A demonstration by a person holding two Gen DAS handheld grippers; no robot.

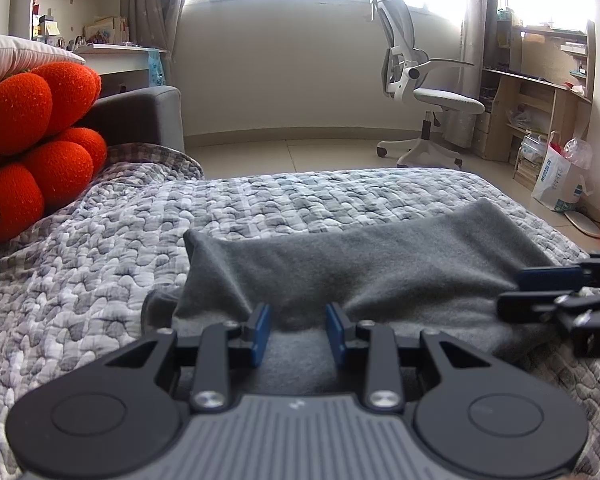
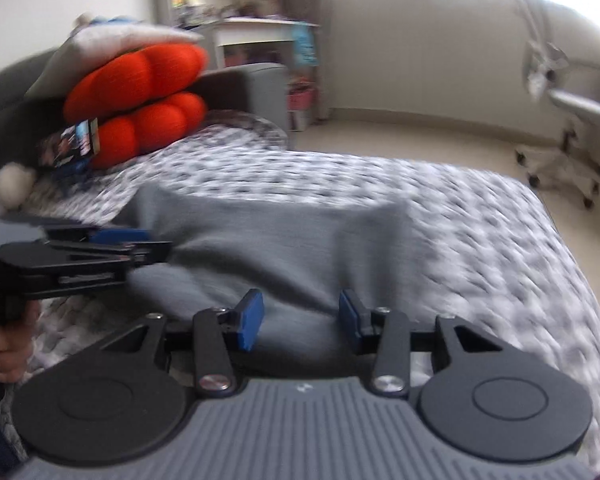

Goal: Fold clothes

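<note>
A grey fleece garment (image 1: 380,256) lies folded into a wide band across the quilted bed (image 1: 100,248). My left gripper (image 1: 298,326) is open and low over the garment's near edge, with grey cloth showing between its blue pads. My right gripper (image 1: 520,290) enters from the right at the garment's right end. In the blurred right wrist view, the right gripper (image 2: 300,316) is open over the garment (image 2: 280,240). There the left gripper (image 2: 148,242) touches the cloth's left end, and a hand (image 2: 4,344) holds its grip.
An orange knotted cushion (image 1: 40,140) under a white pillow (image 1: 16,54) sits at the bed's left, with a phone on a stand (image 2: 72,144) and a white plush toy (image 2: 12,184) beside it. Beyond the bed stand an office chair (image 1: 424,92), shelves and a shopping bag (image 1: 556,180).
</note>
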